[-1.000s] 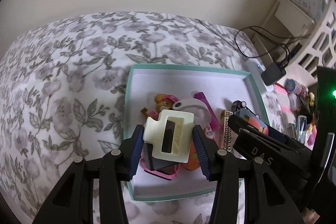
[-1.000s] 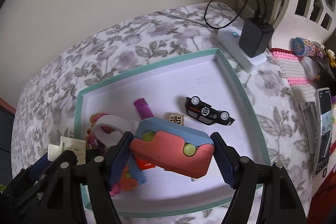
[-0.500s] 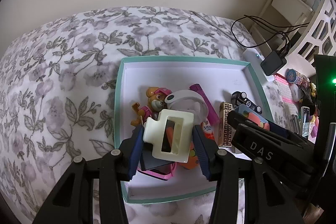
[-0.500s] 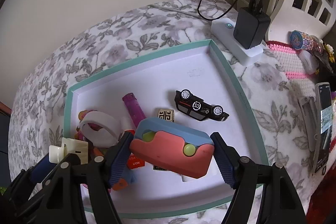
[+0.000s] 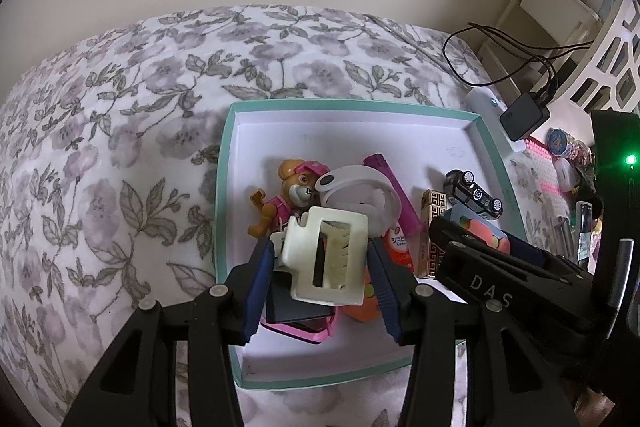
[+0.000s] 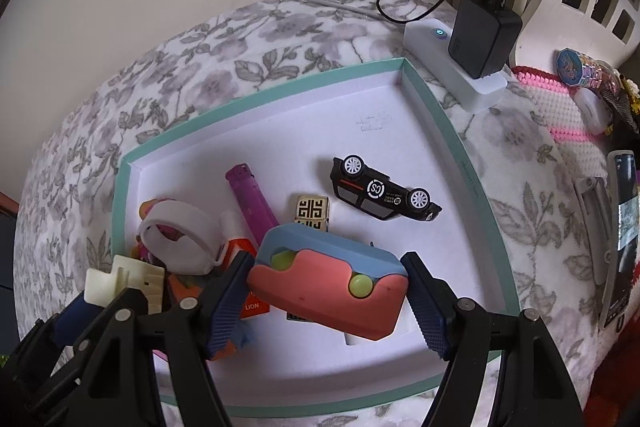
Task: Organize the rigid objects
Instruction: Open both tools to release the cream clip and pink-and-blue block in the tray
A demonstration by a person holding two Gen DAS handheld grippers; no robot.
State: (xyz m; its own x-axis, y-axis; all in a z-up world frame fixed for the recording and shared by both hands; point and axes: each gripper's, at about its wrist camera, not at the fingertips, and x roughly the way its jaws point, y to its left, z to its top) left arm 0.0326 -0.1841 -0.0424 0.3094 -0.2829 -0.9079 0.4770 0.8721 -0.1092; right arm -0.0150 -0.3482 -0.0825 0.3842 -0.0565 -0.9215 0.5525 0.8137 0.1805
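Both wrist cameras look steeply down from close above the teal-rimmed box (image 5: 224,187) on the floral bedspread (image 5: 100,147). The left view faces it from its near left side, the right view from further right. Both share the toy car (image 6: 382,193), purple lighter (image 5: 390,183) and charger (image 6: 486,37).

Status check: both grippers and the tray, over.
Left gripper shut on cream hair claw. Right gripper shut on pink-blue case. Both above teal tray; toy car, lighter, toys crowd its near-left side.
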